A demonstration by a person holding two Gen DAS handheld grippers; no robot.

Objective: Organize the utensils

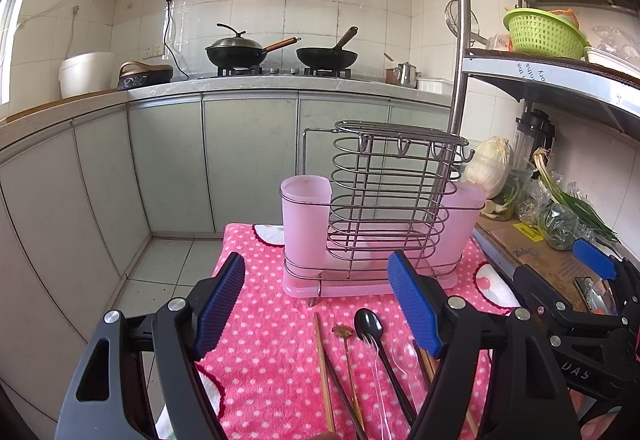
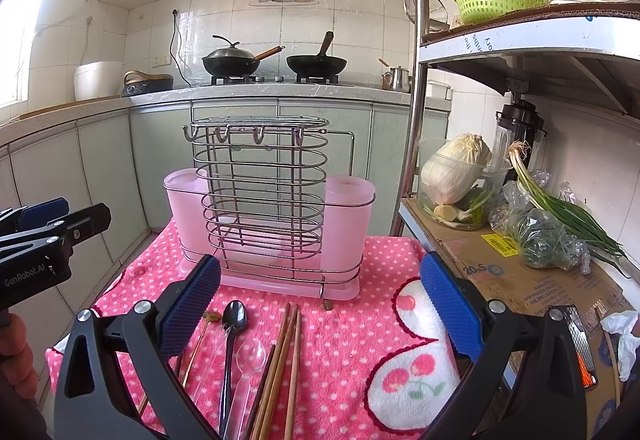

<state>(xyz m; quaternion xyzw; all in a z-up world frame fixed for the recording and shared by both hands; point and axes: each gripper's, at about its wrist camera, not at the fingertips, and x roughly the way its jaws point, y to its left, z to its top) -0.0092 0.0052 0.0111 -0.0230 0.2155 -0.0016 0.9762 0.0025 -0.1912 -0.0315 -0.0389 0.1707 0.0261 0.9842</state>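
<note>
left wrist view: your left gripper (image 1: 316, 304) is spread wide and empty, above the pink towel (image 1: 272, 356). the rack (image 1: 380, 208) stands upright on the towel just beyond the fingertips. nearer you than the rack lie a black spoon (image 1: 370, 324), a gold spoon (image 1: 343, 332) and chopsticks (image 1: 322, 360), flat on the towel.

right wrist view: your right gripper (image 2: 320, 292) is likewise wide open, holding nothing. the rack (image 2: 264, 200) sits ahead; the black spoon (image 2: 234, 318), a clear spoon (image 2: 250, 358) and chopsticks (image 2: 286, 344) lie in front of it.
</note>
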